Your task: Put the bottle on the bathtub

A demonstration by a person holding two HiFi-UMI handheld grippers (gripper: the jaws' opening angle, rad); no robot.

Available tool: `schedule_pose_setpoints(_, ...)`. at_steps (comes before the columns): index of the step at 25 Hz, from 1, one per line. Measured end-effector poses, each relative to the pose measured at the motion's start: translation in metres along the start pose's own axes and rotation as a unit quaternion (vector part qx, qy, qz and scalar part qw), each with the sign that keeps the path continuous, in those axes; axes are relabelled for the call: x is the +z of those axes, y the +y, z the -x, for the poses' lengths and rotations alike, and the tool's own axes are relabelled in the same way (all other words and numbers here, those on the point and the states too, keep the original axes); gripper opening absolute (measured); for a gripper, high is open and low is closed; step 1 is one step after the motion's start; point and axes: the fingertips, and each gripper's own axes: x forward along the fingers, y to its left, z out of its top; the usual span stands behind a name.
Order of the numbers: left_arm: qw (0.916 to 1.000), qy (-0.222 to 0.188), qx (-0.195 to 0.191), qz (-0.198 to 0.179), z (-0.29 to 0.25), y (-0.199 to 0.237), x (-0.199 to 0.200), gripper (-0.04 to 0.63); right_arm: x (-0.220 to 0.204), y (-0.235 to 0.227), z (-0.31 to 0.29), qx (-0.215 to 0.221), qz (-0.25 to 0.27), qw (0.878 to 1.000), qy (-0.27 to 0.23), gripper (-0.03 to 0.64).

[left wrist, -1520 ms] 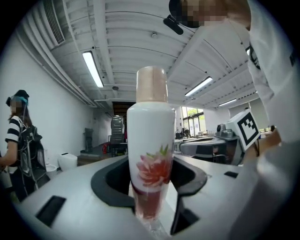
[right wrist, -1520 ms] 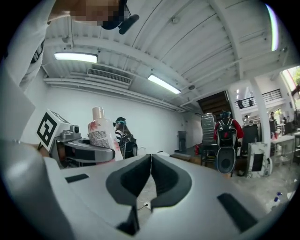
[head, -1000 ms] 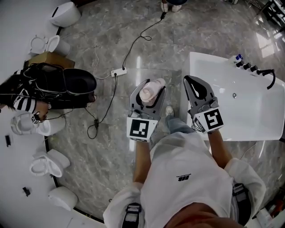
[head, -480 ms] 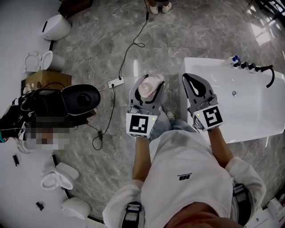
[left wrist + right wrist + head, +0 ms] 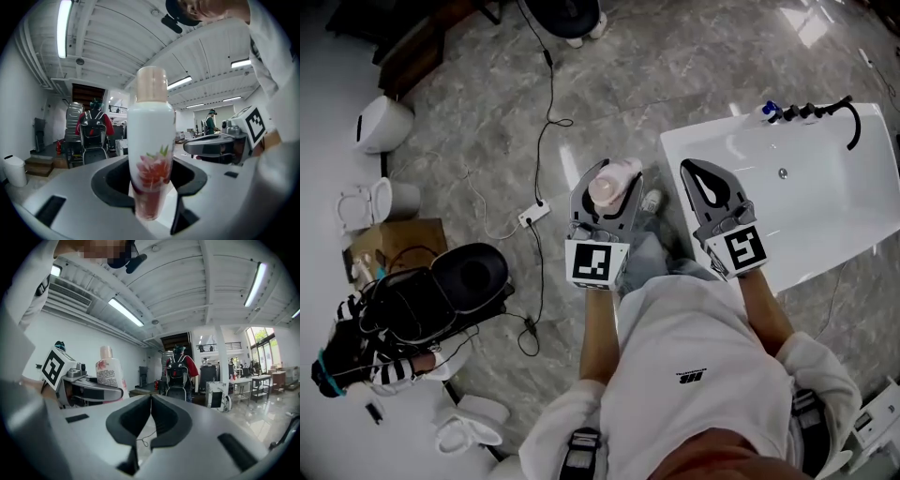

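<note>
A white bottle (image 5: 151,154) with a pink flower print and a beige cap stands upright between the jaws of my left gripper (image 5: 605,197), which is shut on it. From above its pink top (image 5: 607,187) shows over the marble floor. My right gripper (image 5: 712,186) hangs beside it, shut and empty, over the near left edge of the white bathtub (image 5: 825,225). In the right gripper view the bottle (image 5: 109,373) and the left gripper (image 5: 86,390) appear at the left.
A black faucet set (image 5: 811,111) sits on the tub's far rim. A power strip (image 5: 530,216) with cables lies on the floor. Toilets (image 5: 380,122), a cardboard box (image 5: 389,246) and a black case (image 5: 441,291) stand at the left. A person in red (image 5: 178,369) stands far off.
The view has swung: the bathtub now lies further up and to the right, closer to my right gripper. Both grippers keep their pose, the bottle still held in the left.
</note>
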Motion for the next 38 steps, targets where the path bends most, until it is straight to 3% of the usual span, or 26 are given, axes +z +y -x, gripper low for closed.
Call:
schedule_pose_setpoints(4,0.9976,0.002,-0.069,-0.001,-0.055,-0.002,-0.001,0.222,-0.007,-0.042,-0.012,-0.054,-0.005,0.998,0.009,-0.005)
schedule_pose_setpoints(10,0.985,0.022,-0.171,-0.003,-0.147,-0.021,-0.013,0.222,-0.025,-0.116,-0.021,-0.149,-0.036,0.988,0.024,-0.005)
schedule_pose_setpoints(18,0.9537,0.044,-0.297,-0.007,-0.235,-0.064,-0.046,0.222,-0.07,-0.193,-0.007,-0.269,-0.071,0.96,0.046,-0.005)
schedule_pose_setpoints(28,0.9173,0.079,-0.39,-0.01,-0.322,-0.118,-0.101,0.222,-0.14,-0.269,0.016,-0.364,-0.113,0.922,0.065,-0.005)
schedule_pose_setpoints(38,0.8962,0.103,-0.429,-0.045,-0.392,-0.157,-0.167,0.222,-0.227,-0.316,0.032,-0.407,-0.146,0.897,0.09,-0.005)
